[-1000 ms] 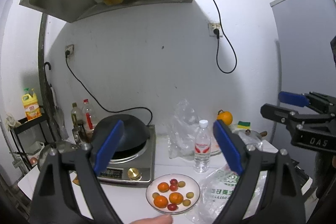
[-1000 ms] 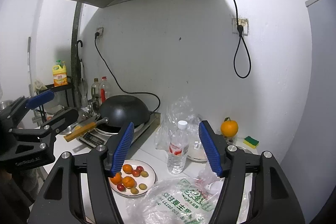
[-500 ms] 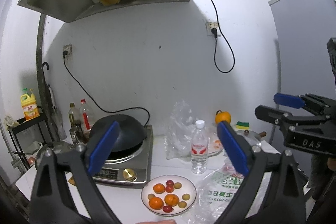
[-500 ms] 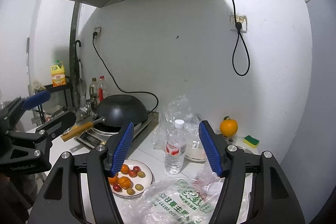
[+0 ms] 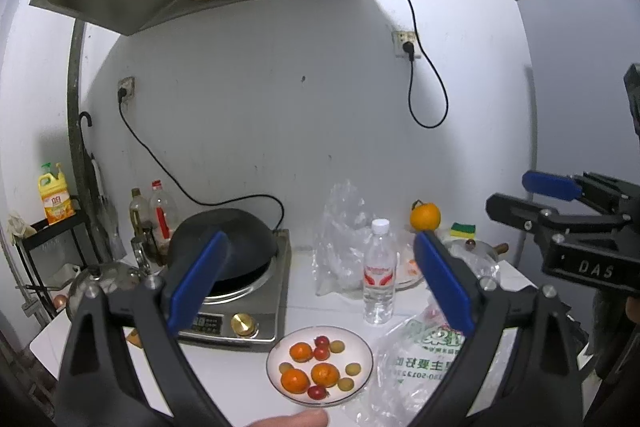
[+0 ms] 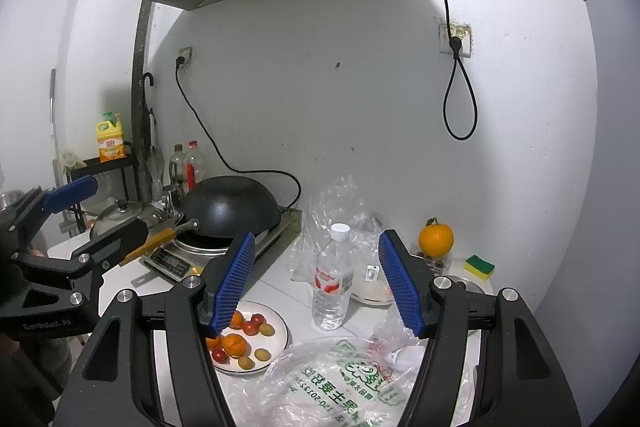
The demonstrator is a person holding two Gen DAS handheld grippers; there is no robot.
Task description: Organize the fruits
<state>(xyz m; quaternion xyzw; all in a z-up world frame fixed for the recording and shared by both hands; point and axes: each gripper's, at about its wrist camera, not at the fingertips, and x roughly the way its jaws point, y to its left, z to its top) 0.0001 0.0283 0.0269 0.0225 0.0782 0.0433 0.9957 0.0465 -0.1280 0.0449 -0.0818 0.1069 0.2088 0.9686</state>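
We hold the left gripper (image 5: 320,279) and right gripper (image 6: 316,279) above the counter, both spread and empty, the left's jaws just widened; the fruit plate (image 5: 276,355) sits beside a plastic bag (image 5: 416,359).

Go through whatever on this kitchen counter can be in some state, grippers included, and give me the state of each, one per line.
Left gripper: open, empty, just widened.
Right gripper: open, empty.
Clear plastic water bottle with white cap: upright, capped.
White round plate: holding small oranges, red and green fruits.
Black wok: sitting on the cooker.
Printed plastic bag: lying crumpled beside the plate.
Large orange: apart, near the wall.
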